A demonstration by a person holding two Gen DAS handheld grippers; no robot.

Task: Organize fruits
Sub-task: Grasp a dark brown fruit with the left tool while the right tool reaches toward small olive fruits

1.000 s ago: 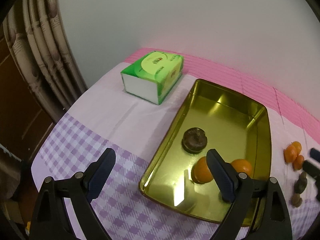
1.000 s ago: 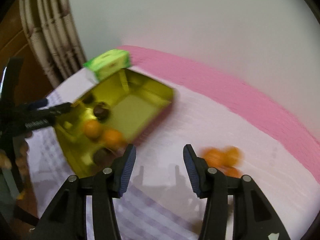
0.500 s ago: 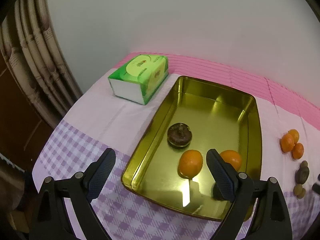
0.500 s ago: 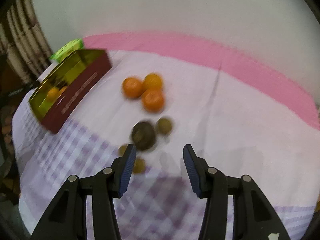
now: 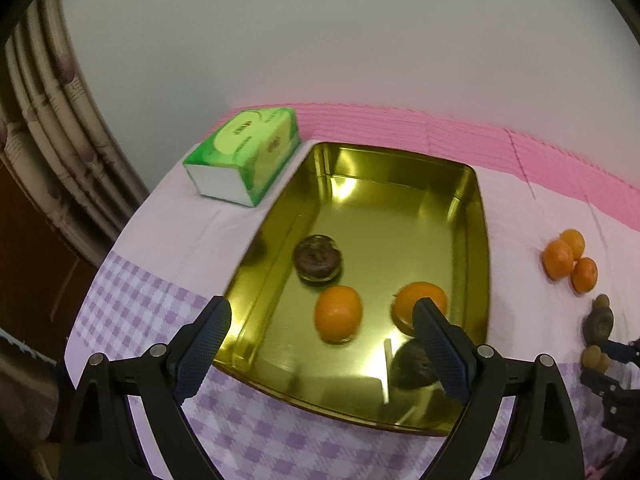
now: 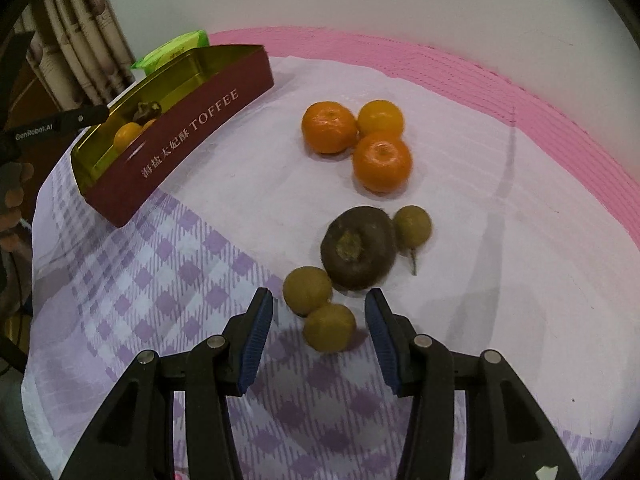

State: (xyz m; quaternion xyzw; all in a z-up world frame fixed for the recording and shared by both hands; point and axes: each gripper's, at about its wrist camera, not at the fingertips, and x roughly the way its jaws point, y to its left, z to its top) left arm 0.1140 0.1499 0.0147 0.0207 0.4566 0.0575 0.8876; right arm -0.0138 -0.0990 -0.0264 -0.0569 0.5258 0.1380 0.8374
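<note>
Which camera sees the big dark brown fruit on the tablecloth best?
The right wrist view. There the dark brown fruit lies large and sharp just beyond the open right gripper, showing its rough stem end. In the left wrist view it is only a small dark blob at the right edge.

A green tissue pack (image 5: 247, 155) lay at the far left of the cloth-covered table (image 5: 168, 236), against a pale wall (image 5: 320, 32), with a curtain (image 5: 52, 128) further left.
</note>
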